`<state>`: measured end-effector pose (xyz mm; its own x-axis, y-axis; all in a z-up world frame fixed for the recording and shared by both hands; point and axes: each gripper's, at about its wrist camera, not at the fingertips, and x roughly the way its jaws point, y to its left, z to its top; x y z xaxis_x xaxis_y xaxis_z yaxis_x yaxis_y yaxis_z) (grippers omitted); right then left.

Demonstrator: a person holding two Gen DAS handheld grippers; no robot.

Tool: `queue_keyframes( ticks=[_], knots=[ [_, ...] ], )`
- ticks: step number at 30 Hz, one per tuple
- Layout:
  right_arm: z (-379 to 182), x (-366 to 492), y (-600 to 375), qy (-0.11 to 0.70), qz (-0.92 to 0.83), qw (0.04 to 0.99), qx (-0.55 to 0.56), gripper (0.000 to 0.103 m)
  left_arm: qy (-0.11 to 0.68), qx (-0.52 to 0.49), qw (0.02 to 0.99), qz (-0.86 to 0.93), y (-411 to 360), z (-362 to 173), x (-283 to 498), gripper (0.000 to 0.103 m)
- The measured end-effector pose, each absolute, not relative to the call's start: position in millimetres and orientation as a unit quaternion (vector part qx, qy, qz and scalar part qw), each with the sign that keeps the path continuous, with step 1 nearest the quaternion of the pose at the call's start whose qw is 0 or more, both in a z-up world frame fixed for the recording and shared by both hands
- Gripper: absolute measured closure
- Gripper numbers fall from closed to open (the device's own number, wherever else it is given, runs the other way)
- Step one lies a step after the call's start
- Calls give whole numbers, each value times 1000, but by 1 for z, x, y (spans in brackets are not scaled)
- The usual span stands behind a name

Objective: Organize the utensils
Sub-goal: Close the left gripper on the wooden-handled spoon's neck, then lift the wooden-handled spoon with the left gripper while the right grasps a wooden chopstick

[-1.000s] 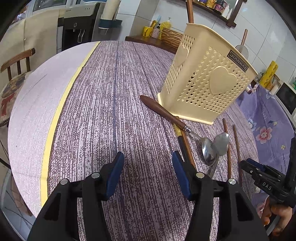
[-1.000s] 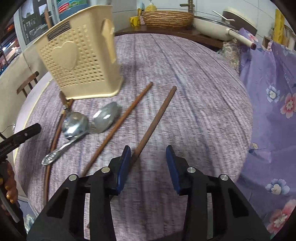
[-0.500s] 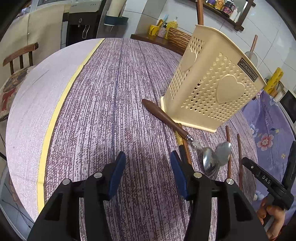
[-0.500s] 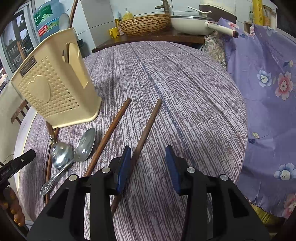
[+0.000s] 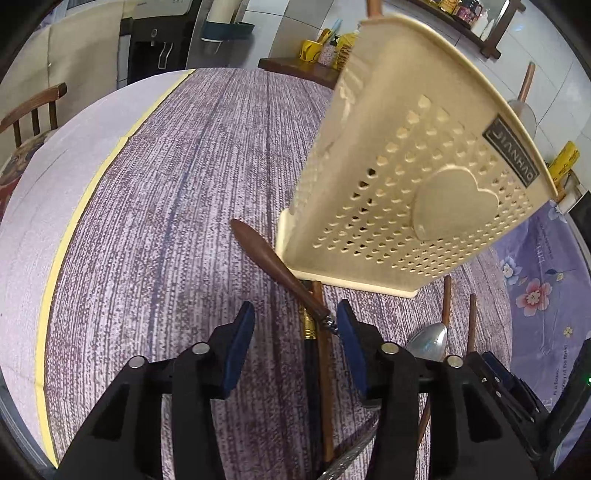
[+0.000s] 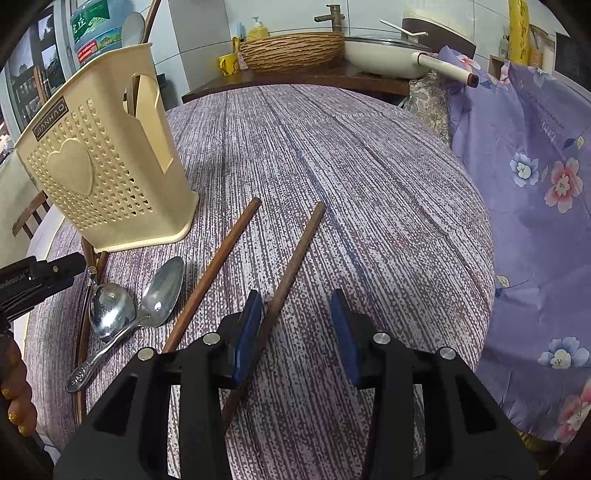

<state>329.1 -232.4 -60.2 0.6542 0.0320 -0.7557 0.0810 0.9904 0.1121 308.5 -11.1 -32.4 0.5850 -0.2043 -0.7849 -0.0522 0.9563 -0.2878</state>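
Observation:
A cream perforated utensil holder (image 5: 406,166) (image 6: 103,166) stands on the round table. In front of it lie a wooden-handled spoon (image 5: 273,258) (image 6: 110,310), a metal spoon (image 6: 162,291) and two brown chopsticks (image 6: 218,266) (image 6: 295,258). My left gripper (image 5: 295,332) hovers over the spoon's neck, a dark gold-banded chopstick (image 5: 309,328) and a brown stick (image 5: 325,362). Its jaws are opening and the pads press on nothing. My right gripper (image 6: 295,325) is open low over the right chopstick, which runs just beside the left pad.
A purple flowered cloth (image 6: 535,184) hangs past the table's right edge. A wicker basket (image 6: 291,50) and a white pan (image 6: 384,55) sit on the counter behind. A wooden chair (image 5: 33,110) stands at the left. A ladle (image 6: 135,26) stands in the holder.
My left gripper has moved forward toward the holder and now straddles the spoon's neck and the sticks. The right gripper has rolled slightly but stays over the same chopstick.

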Motion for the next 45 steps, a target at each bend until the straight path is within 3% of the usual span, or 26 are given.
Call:
queue_keyframes(
  ticks=[3, 5, 7, 8, 24, 35, 40, 45],
  knots=[
    [-61, 327, -230, 414, -15, 908, 63, 63, 460, -119, 879, -36, -22, -35, 311, 51],
    [-61, 326, -230, 414, -15, 908, 64, 63, 460, -117, 880, -26, -23, -37, 312, 59],
    [-61, 326, -230, 414, -13, 908, 65, 63, 462, -116, 878, -40, -25, -38, 312, 75],
    [-60, 326, -230, 414, -12, 908, 65, 63, 461, -113, 879, -41, -25, -37, 310, 79],
    [-60, 327, -231, 417, -1, 907, 55, 63, 482, -135, 860, -97, 48, -38, 268, 91],
    [-60, 329, -229, 422, -3, 905, 56, 63, 482, -103, 865, -97, 51, -40, 255, 89],
    [-60, 339, -230, 424, -21, 903, 65, 63, 462, -76, 882, -59, 40, -38, 265, 70],
    [-59, 357, -230, 429, -39, 900, 61, 63, 454, -48, 889, -32, 28, -38, 284, 70]
  ],
)
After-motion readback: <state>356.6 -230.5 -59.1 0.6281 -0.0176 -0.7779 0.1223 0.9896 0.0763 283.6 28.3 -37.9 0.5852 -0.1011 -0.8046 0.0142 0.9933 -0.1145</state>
